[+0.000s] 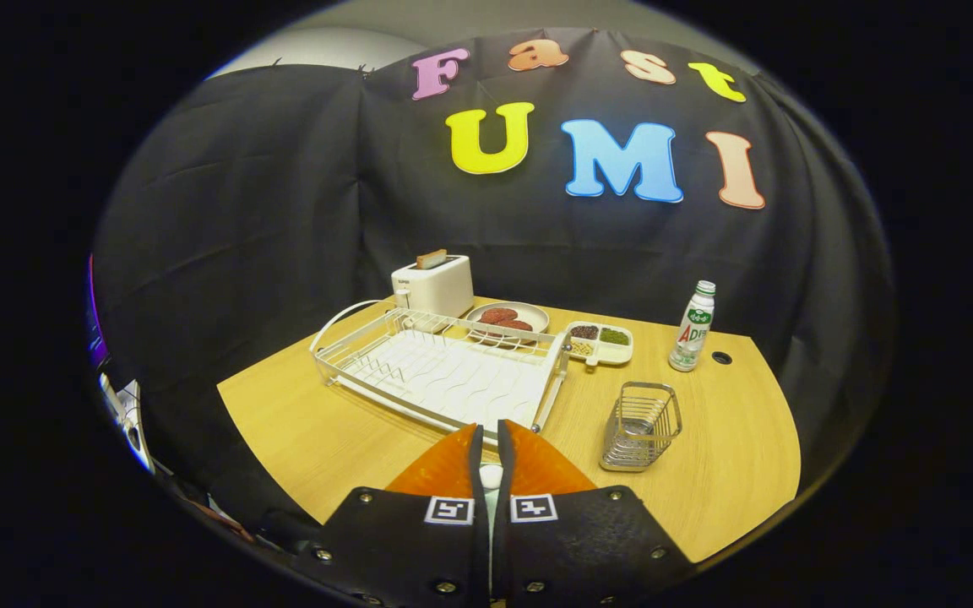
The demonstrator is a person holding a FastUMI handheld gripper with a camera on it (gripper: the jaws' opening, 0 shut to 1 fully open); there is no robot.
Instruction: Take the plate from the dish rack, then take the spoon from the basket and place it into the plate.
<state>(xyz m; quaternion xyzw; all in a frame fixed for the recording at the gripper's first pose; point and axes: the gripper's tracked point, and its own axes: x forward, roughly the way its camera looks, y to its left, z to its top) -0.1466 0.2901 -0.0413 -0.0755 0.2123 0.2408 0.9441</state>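
Wooden bench (317,439) carries an empty-looking dish rack (444,376) and wire basket (640,425). My gripper (491,439) jaws pinch something thin, pale, likely the spoon's stiff, slippery handle.

I'm in a staged kitchen booth: beyond my gripper (491,439), its fingers nearly closed on something pale, 1 wooden table (326,431) carries dish rack (444,371), toaster (433,285), black cloth wall (284,219) behind.

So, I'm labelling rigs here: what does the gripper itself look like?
The gripper has two black mounts studded with screws, each bearing a square black-and-white marker. Two tapering, wedge-shaped fingers run forward from them, nearly closed with a thin gap, their tips at the near edge of the dish rack.
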